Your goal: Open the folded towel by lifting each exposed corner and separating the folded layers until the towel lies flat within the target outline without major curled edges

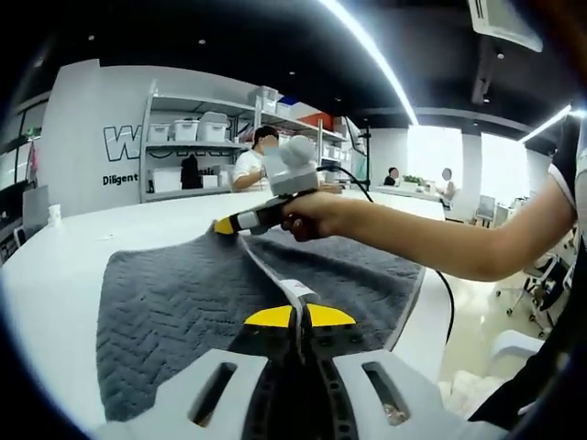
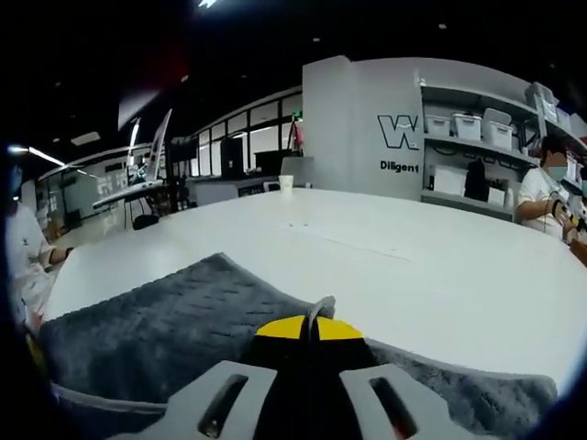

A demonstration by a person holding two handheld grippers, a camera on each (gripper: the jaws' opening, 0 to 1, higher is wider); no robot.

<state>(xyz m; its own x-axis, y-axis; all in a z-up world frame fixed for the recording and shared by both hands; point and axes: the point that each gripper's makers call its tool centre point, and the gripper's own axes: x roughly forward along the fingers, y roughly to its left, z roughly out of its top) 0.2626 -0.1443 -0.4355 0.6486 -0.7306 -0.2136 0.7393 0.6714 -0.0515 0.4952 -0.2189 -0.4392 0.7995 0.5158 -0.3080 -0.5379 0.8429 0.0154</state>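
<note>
Yellow-tipped jaws of the left gripper (image 1: 299,314) sit closed at 6 o'clock in the left gripper view, pinching a pale hemmed edge of the grey towel (image 1: 174,307). That edge runs up from the tips toward 12 o'clock as a raised ridge, ending at the right gripper (image 1: 223,225), whose yellow tip touches the far end of the same fold. A person's hand (image 1: 316,216) grips the right gripper's handle, forearm entering from 3 o'clock. How far that tip is open cannot be told from this angle.

Right gripper view: the right gripper (image 2: 309,328) has its yellow tips pressed together at 6 o'clock, with a thin lip of towel edge standing up between them (clamped on fabric, no visible gap). Towel (image 2: 174,321) spreads from 9 o'clock to 4 o'clock below the tips, chevron-textured, lying on the white table (image 2: 367,266); a pale hem shows along its near edge at 7 o'clock.

Towel in the left gripper view covers the table (image 1: 64,275) from 8 o'clock to 3 o'clock, one side lying flat, the other partly draped toward the table's right edge. No outline can be made out on the table.

Background: shelving with white bins (image 1: 197,128) at 11 o'clock, a seated person (image 1: 249,165) in front of it. A white cup (image 2: 286,182) stands far across the table at 12 o'clock in the right gripper view.
</note>
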